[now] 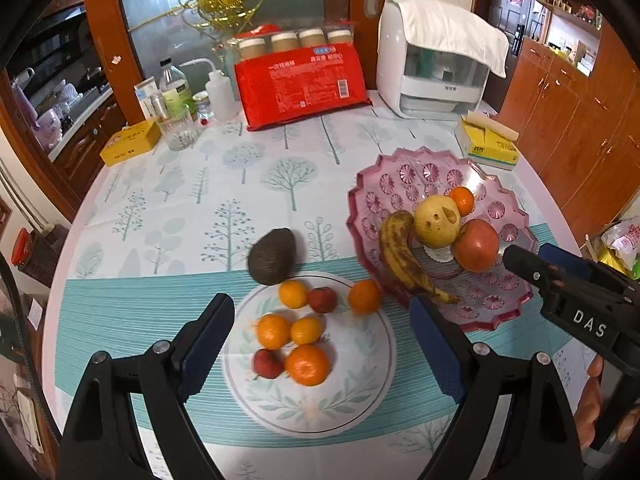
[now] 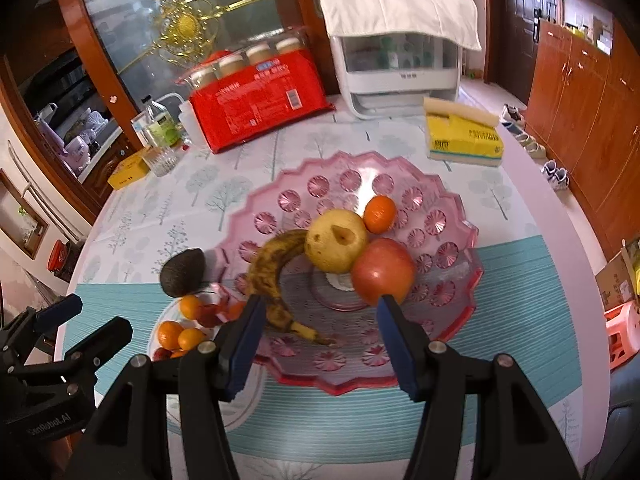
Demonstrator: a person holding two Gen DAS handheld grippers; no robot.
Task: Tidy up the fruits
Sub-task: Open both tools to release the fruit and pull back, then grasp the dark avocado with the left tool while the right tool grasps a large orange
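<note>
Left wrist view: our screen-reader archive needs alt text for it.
An open, empty left claw hovers over a white leaf-patterned plate of small oranges and red fruits. A dark avocado lies on the tablecloth beside a pink glass dish holding more fruit.

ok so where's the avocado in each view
Left wrist view: the avocado lies left of centre on the tablecloth, just beyond the white plate.
Right wrist view: the avocado is at mid-left, beside the pink glass dish.
Shared landmark: the spotted banana in the pink dish, to the avocado's right in both.
</note>
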